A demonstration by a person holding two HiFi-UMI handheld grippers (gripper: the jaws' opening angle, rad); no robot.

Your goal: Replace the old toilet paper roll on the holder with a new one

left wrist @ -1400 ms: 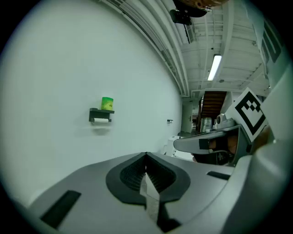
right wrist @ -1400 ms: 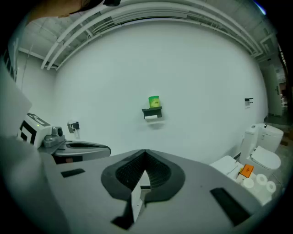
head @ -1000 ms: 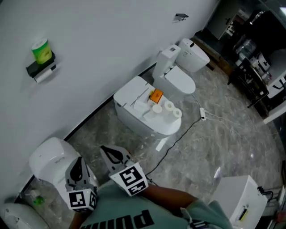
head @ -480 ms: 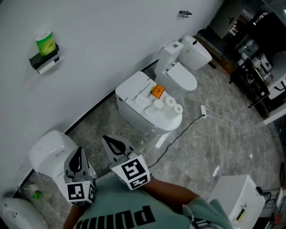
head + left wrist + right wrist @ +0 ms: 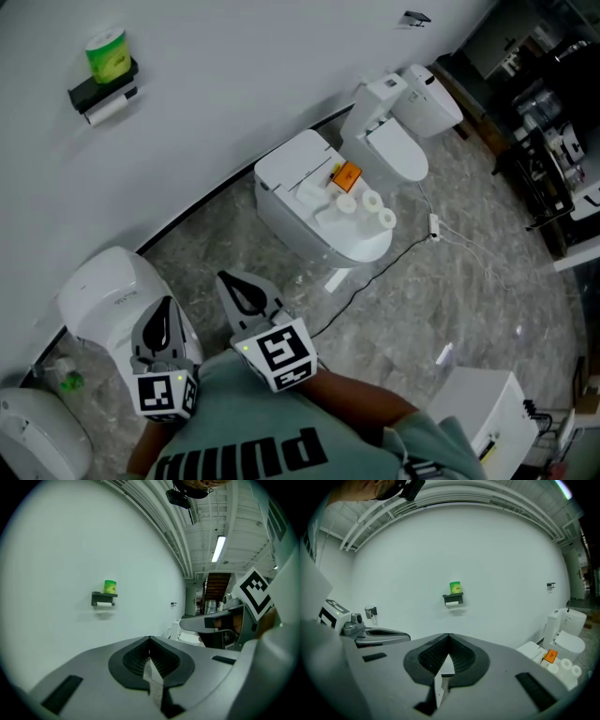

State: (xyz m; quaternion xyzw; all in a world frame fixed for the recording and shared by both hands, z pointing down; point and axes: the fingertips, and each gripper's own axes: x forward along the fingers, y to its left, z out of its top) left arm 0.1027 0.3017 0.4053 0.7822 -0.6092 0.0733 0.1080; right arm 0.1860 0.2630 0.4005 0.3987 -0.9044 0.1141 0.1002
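Observation:
A black wall holder (image 5: 101, 94) carries a white paper roll (image 5: 112, 110) beneath it and a green container (image 5: 111, 54) on top. It also shows far ahead as the holder (image 5: 104, 599) in the left gripper view and the holder (image 5: 453, 599) in the right gripper view. Spare white rolls (image 5: 375, 206) lie on a closed toilet lid (image 5: 361, 246) next to an orange box (image 5: 346, 175). My left gripper (image 5: 167, 314) and right gripper (image 5: 234, 286) are held low, close to the person's body and far from holder and rolls. Both are shut with nothing between the jaws.
A second toilet (image 5: 405, 141) stands behind the first along the wall. Another white toilet (image 5: 108, 295) sits just beyond my left gripper. A cable (image 5: 412, 251) trails over the marble floor. A white box (image 5: 487, 412) is at lower right, dark shelving (image 5: 553, 122) at far right.
The head view has shifted, so the holder and toilets sit a little further right in the picture. Both grippers stay where they were, still shut.

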